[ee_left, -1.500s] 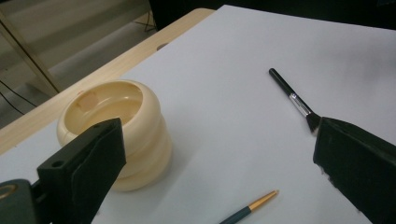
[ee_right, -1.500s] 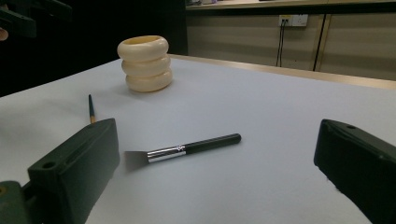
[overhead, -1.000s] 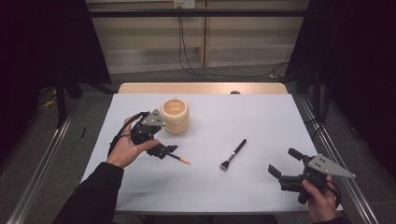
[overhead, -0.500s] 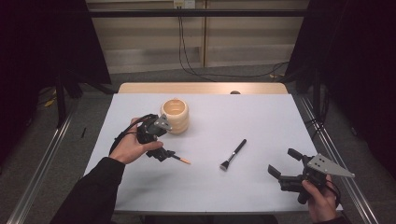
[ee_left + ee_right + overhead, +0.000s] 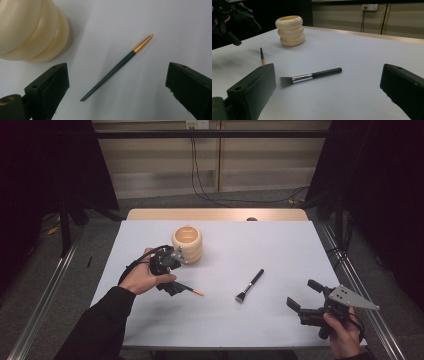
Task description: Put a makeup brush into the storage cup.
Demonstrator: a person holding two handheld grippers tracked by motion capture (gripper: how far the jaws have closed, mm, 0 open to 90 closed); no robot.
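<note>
Since approx. 1 s ago the left gripper (image 5: 170, 282) has been carried rightward and down the table, so that it is now held just over the thin brush (image 5: 191, 290), close beside the cream holder (image 5: 188, 243); the right gripper (image 5: 306, 297) is seen unmoved at the near right corner of the white table (image 5: 280, 240).

In the left gripper view the jaws are spread wide, w/ nothing gripped. The thin brush (image 5: 117, 67) is seen lying flat on the table between them, untouched, its dark handle end nearer the camera and its gold ferrule and tip pointed away. The cream holder (image 5: 32, 30), a stack of three rounded rings, is seen at the upper left, just beyond the left-hand jaw.

The right gripper is likewise held wide open and empty, low over the table. In its view a flat make-up brush (image 5: 312, 75) is seen lying between the jaws but well ahead of them, bristles to the left, black handle to the right. Farther off, the thin brush (image 5: 262, 56) and the holder (image 5: 290, 30) are seen, w/ the left gripper (image 5: 234, 17) hovering at the upper left.
</note>
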